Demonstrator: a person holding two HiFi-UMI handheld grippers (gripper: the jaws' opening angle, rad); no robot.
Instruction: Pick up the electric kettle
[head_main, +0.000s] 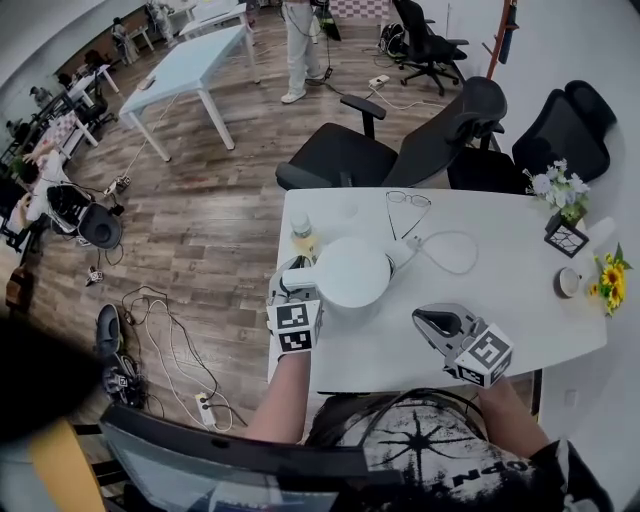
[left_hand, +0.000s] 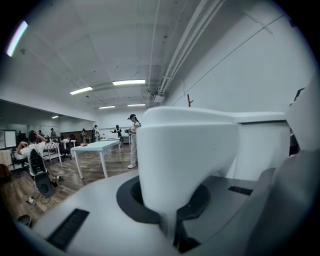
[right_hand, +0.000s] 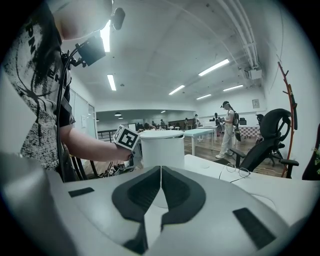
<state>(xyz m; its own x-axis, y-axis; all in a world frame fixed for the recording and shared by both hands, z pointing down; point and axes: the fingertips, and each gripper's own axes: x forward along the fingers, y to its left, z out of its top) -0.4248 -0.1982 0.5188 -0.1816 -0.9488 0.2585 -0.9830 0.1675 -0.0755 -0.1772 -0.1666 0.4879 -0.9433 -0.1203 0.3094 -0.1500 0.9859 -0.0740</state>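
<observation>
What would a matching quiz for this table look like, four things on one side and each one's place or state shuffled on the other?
Things:
1. left gripper
2. right gripper
3. glasses
4. yellow flowers

Places or states:
A. jaws together, nothing between them
B. at the right edge of the table
C. closed on the electric kettle
D. lying on the table beyond the electric kettle

Pairs: 1-C, 2-A, 3-D, 4-B

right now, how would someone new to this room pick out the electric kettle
Start at the white table in front of the black office chairs. On its left part stands the electric kettle, its handle clamped in the left hand-held gripper. It is the big, round, all-white body, far bulkier than the small jar and glasses beside it.
</observation>
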